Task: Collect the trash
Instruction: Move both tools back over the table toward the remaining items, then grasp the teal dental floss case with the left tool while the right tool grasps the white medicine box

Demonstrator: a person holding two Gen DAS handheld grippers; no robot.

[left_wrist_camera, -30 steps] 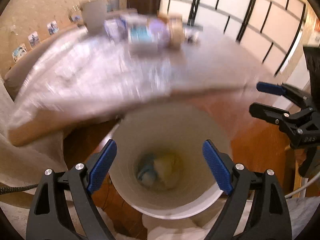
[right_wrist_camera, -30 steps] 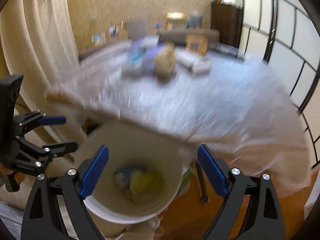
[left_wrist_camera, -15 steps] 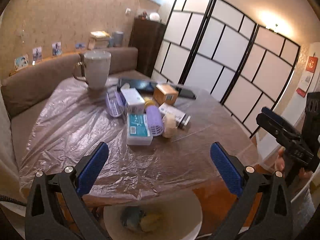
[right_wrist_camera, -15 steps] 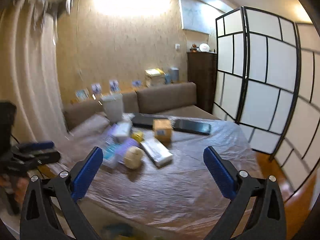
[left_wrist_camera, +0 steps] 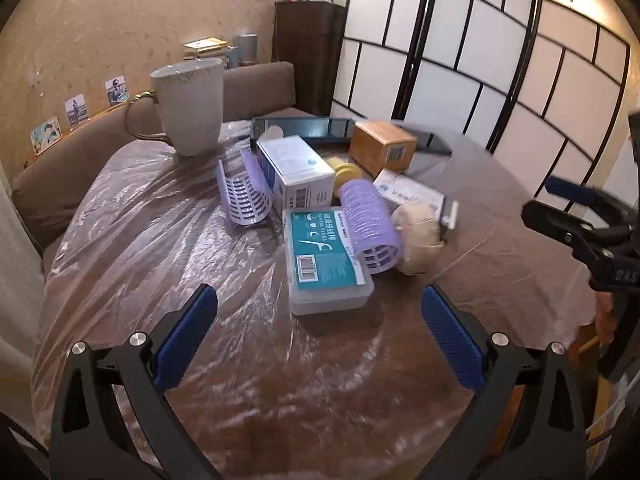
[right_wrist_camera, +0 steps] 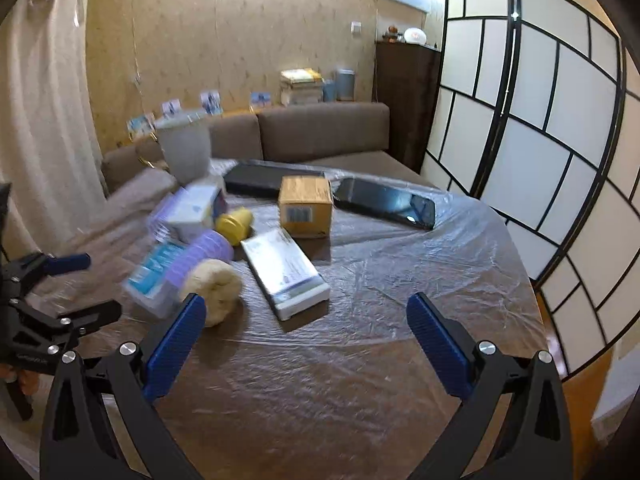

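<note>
Both our left gripper (left_wrist_camera: 319, 330) and right gripper (right_wrist_camera: 306, 330) gape wide, empty; nearest the floss box (left_wrist_camera: 326, 262), we should straddle it squarely.

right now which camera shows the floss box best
The left wrist view: the floss box lies sharp and near centre, its label and barcode readable. The right wrist view shows it blurred at the left, partly behind the purple roller.

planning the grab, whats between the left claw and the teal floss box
Only bare plastic sheeting lies between the open left claw and the floss box, shown in the left wrist view.
</note>
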